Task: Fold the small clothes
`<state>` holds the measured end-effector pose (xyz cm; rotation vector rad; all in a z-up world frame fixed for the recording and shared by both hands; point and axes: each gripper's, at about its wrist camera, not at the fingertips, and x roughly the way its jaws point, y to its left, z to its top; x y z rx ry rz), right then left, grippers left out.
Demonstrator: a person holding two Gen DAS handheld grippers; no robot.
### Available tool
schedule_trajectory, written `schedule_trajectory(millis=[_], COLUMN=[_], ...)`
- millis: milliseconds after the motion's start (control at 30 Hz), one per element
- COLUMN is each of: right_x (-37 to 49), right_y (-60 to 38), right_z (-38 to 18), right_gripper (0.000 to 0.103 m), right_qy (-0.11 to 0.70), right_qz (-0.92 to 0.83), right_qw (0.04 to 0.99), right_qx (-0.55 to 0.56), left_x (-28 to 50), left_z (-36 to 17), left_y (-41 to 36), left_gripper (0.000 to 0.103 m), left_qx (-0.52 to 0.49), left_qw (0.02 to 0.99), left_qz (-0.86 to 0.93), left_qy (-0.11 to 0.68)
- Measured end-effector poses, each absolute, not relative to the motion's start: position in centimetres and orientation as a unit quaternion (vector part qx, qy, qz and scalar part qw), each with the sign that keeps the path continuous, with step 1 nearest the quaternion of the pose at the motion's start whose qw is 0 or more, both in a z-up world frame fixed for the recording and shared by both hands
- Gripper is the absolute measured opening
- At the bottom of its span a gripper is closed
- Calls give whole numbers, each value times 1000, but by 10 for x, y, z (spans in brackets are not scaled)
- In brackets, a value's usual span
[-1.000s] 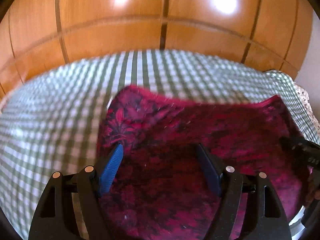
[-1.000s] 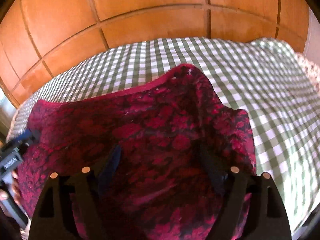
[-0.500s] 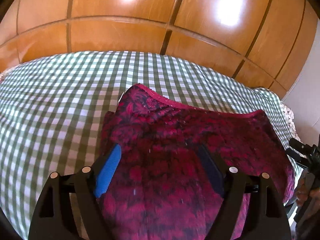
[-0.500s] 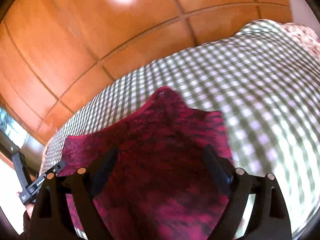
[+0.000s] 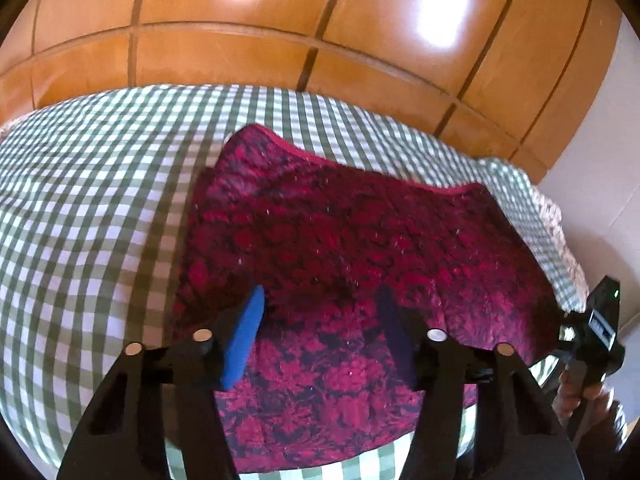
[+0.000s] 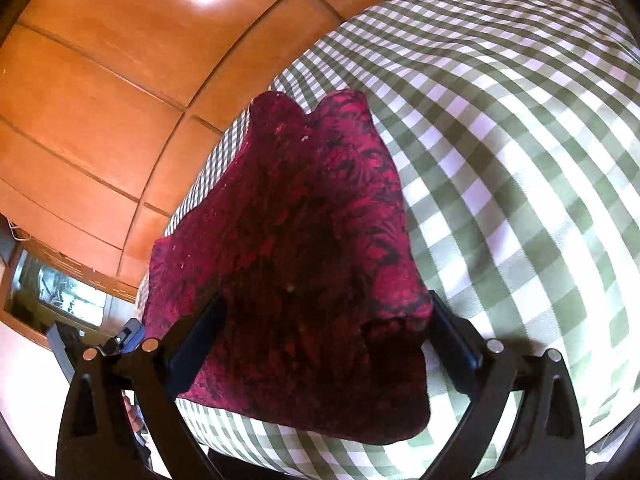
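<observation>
The red cloth (image 5: pixel 360 264) lies near the bed (image 5: pixel 88 208) front edge, both the left gripper (image 5: pixel 320 320) and right gripper (image 6: pixel 324 320) closing but still holding nothing, so a shallow pinch could bunch it.

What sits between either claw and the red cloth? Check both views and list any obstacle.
Nothing visible does. The red cloth lies spread on the checked bedcover, directly under the left claw and the right claw. Both claws are closing; neither grips the cloth.
</observation>
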<state>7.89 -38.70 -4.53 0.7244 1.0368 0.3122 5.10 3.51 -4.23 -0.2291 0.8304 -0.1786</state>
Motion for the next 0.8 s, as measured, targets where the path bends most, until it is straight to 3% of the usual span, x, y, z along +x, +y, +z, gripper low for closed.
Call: schedule_trajectory(millis=[100, 300, 533, 800], right_x=[81, 85, 80, 81], right_y=[-378, -367, -287, -160], right_z=[-41, -8, 68, 76], right_gripper=[63, 41, 33, 32], right_qy=[488, 469, 421, 438], right_qz=[161, 196, 307, 375], right_qw=[791, 796, 806, 801], right_qx=[332, 330, 282, 161], left_x=[55, 66, 67, 53], left_z=[-51, -59, -63, -49], left_y=[33, 41, 53, 104], left_gripper=[55, 55, 55, 55], left_qx=[-108, -132, -157, -252], left_qw=[899, 887, 881, 874], left_qz=[-86, -100, -122, -138], left_qy=[416, 431, 430, 392])
